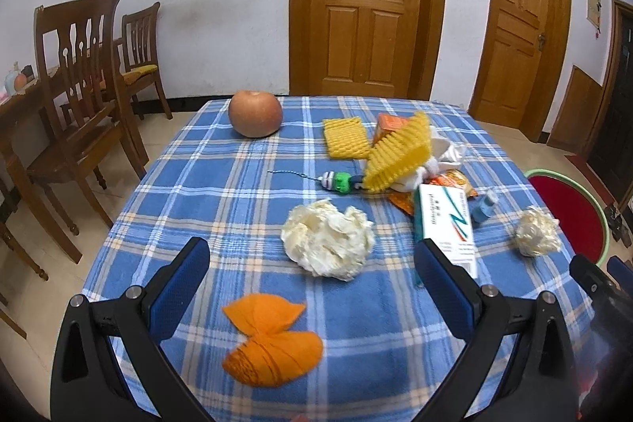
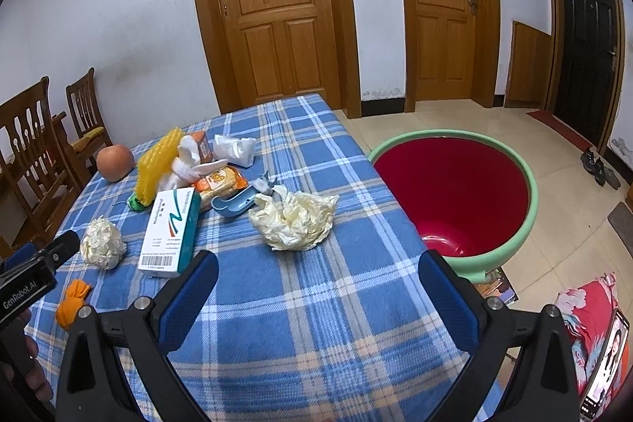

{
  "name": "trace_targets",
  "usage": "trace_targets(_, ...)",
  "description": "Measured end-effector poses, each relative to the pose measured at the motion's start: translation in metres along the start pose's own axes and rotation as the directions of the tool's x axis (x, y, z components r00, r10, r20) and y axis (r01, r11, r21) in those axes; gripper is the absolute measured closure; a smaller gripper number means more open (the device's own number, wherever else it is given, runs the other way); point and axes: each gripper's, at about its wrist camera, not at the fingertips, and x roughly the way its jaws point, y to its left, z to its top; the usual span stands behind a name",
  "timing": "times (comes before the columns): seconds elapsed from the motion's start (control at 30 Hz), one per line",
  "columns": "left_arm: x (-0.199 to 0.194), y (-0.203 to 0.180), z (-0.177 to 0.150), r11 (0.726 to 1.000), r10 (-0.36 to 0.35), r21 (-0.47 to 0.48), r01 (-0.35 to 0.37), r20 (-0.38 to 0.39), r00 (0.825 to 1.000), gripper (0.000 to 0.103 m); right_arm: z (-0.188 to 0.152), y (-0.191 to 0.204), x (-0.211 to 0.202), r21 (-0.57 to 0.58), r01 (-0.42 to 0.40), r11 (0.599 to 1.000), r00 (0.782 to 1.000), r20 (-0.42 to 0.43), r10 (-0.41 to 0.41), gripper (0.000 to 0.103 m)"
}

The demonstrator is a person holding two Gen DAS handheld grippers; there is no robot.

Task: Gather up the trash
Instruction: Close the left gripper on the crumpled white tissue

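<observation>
Left wrist view: low over the near edge of the blue plaid tablecloth (image 1: 237, 184), facing across the table toward a panelled wooden door (image 1: 366, 2). Right wrist view: further right, angled over the table's right edge, taking in the green-rimmed red plastic basin (image 2: 455, 192) on the floor. Both share the white-and-teal cardboard box (image 1: 447, 224) (image 2: 170, 232), crumpled cream paper wads and orange cloth scrap (image 1: 273, 343).

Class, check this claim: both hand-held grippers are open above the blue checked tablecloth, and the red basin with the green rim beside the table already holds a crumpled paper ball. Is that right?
Not quite. The red basin with the green rim holds no paper, as the right wrist view shows. Both crumpled cream paper balls lie on the blue checked tablecloth. The left hand-held gripper and right hand-held gripper are indeed open.
</observation>
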Motion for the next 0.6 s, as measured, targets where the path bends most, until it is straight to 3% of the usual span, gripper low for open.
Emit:
trace_targets(0.3,0.037,0.010,0.008,0.999,-0.029,0.010,0.030,-0.067,0.997,0.007,0.015,0.005,0.032,-0.008,0.019,1.000,0.997,-0.070,-0.019,0.000)
trace_targets(0.4,0.047,0.013,0.007,0.999,-0.052,-0.004,0.052,-0.097,0.994,0.017,0.018,0.010,0.043,-0.017,0.029,0.999,0.996,-0.089,-0.030,0.000)
trace_targets(0.6,0.064,0.014,0.008,0.977,-0.212,-0.041,0.208,-0.160,0.964,0.039,0.022,0.020,0.065,-0.014,0.042,0.999,0.987,-0.152,-0.043,0.000)
